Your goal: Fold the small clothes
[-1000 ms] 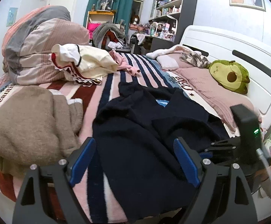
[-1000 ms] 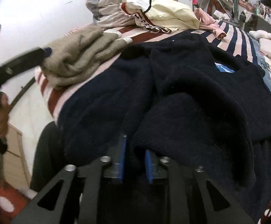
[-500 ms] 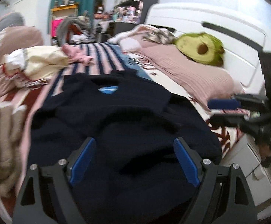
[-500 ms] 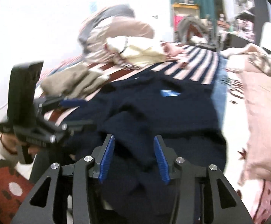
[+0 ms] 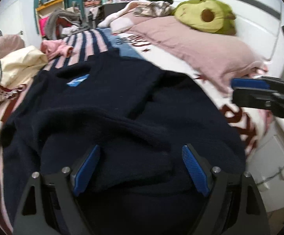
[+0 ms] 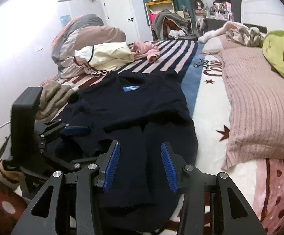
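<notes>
Hovering over the navy sweater (image 5: 106,105), my left tongs (image 5: 140,168) gape wide, just narrowing; my right tongs (image 6: 140,166) stand half-spread, empty. Grabbing one loose layer risks dragging its rumpled lower-frame folds undone.

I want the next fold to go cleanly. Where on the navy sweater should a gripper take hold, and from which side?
Probably the near hem of the navy sweater, at its right corner, coming in from the foot of the bed. The hem lies close below the right gripper, whose jaws stand open with nothing pinched. The collar end with the blue label is farther off, and a sleeve lies folded across the body.
</notes>
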A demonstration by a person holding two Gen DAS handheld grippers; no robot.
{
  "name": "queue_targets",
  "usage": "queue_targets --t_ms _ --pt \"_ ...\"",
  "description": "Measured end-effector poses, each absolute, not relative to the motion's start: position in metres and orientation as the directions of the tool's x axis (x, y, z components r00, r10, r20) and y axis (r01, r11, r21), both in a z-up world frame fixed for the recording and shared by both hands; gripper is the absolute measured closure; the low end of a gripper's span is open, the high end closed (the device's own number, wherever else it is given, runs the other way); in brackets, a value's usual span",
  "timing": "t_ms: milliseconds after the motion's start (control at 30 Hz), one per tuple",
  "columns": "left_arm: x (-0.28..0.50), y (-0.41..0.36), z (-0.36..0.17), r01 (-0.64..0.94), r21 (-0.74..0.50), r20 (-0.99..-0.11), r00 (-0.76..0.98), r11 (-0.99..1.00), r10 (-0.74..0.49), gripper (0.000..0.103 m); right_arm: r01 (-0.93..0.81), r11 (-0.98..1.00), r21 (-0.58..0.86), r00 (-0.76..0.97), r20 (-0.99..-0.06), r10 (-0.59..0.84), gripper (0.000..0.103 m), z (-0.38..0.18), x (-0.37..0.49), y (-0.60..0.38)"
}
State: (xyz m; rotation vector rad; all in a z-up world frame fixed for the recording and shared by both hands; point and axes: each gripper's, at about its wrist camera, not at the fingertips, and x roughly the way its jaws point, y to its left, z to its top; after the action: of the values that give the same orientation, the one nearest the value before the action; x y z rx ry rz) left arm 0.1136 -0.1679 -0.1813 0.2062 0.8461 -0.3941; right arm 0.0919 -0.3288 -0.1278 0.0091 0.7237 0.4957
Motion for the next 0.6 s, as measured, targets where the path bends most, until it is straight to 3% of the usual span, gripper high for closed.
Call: queue_targets --t_ms 67,167,233,267,367,600 --pt "0.118 -0.164 -0.183 0.388 0.049 -0.761 0.611 0.921 -0.217 0.037 -0.428 0.885 0.186 0.635 -0.635 0.44 0.064 -0.132 0.095 -0.333" --pt "0.12 -0.155 -0.184 0.374 0.029 -0.76 0.611 0.927 -0.223 0.042 -0.422 0.883 0.204 0.628 -0.637 0.447 0.064 -0.139 0.102 -0.336" --pt "0.119 -0.151 -0.182 0.369 0.026 -0.756 0.616 0.929 -0.223 0.062 -0.419 0.881 0.22 0.625 -0.634 0.455 0.064 -0.141 0.104 -0.336" --pt "0.118 -0.148 -0.18 0.367 0.022 -0.751 0.62 0.93 -0.227 0.077 -0.42 0.879 0.224 0.623 -0.633 0.459 0.064 -0.142 0.105 -0.336" --pt "0.111 -0.137 -0.171 0.365 -0.005 -0.736 0.629 0.931 -0.25 0.088 -0.426 0.875 0.23 0.621 -0.629 0.468 0.064 -0.142 0.104 -0.334" --pt "0.089 -0.077 -0.142 0.256 -0.064 -0.677 0.699 0.965 -0.23 0.089 -0.43 0.875 0.224 0.62 -0.631 0.466 0.064 -0.137 0.101 -0.323"
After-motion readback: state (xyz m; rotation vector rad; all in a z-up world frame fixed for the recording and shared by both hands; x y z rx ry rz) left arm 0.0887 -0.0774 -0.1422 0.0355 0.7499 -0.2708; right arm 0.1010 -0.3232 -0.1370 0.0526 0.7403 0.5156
